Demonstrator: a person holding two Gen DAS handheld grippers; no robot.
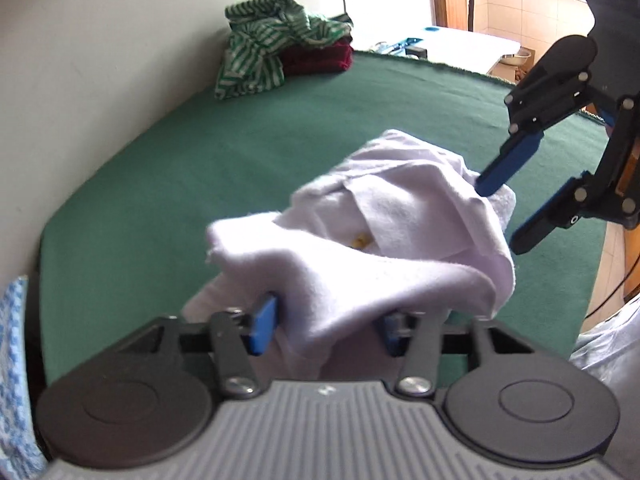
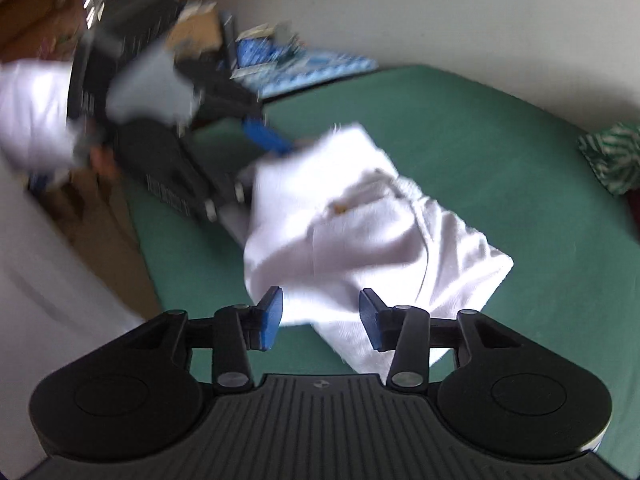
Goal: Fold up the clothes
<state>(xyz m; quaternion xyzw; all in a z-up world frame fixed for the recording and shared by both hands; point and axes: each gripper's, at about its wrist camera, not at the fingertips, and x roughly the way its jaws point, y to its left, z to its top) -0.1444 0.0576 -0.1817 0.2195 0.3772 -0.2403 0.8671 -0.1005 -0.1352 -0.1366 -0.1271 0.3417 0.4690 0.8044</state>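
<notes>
Basically mid-release: white garment (image 2: 360,232) lay bundled on the green tabletop (image 1: 200,160). Right gripper (image 2: 320,320) stood parted, clear of cloth. Left gripper (image 1: 324,328) had cloth draped between its fingers; grip unclear. Next probably: back both off, flatten, then stack by the striped pile (image 1: 260,52).

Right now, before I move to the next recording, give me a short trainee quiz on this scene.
1. True or false: the right gripper is shut on the white garment.
2. What colour is the table cover?
3. The striped garment lies against: A the red pile, B the white garment, C the floor.
Key: 1 false, its jaws stand open; 2 green; 3 A.
</notes>
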